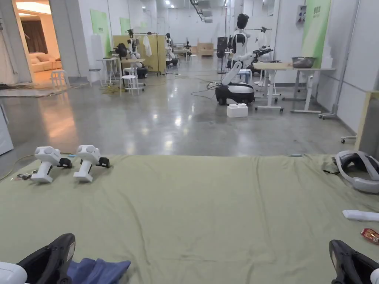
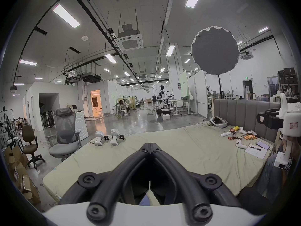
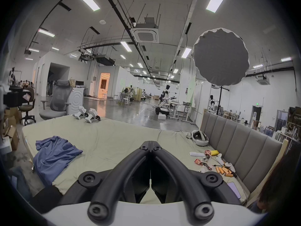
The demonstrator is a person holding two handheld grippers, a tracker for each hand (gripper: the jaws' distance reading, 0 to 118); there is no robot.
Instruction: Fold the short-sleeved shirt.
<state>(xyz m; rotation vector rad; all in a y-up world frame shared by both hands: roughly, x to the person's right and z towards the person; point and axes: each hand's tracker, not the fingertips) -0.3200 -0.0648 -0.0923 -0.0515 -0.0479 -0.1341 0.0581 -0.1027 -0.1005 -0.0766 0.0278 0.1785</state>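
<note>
A crumpled blue short-sleeved shirt (image 3: 53, 157) lies near the front left corner of the green-sheeted bed (image 3: 114, 141); its edge shows at the bottom left of the head view (image 1: 98, 270). My left gripper (image 2: 150, 146) is held just above the shirt's near side (image 1: 64, 247), with its jaws shut together on nothing. My right gripper (image 3: 150, 144) hovers over the bed's front right (image 1: 338, 251), also shut and empty, well apart from the shirt. A hand holds the right gripper (image 2: 276, 123) in the left gripper view.
Two spare white grippers (image 1: 66, 162) rest at the bed's far left edge. A headset (image 1: 359, 170) lies at the far right, with controllers, snack packets and a notepad (image 2: 255, 151) along the padded headboard (image 3: 244, 139). Office chairs (image 2: 65, 131) stand left of the bed.
</note>
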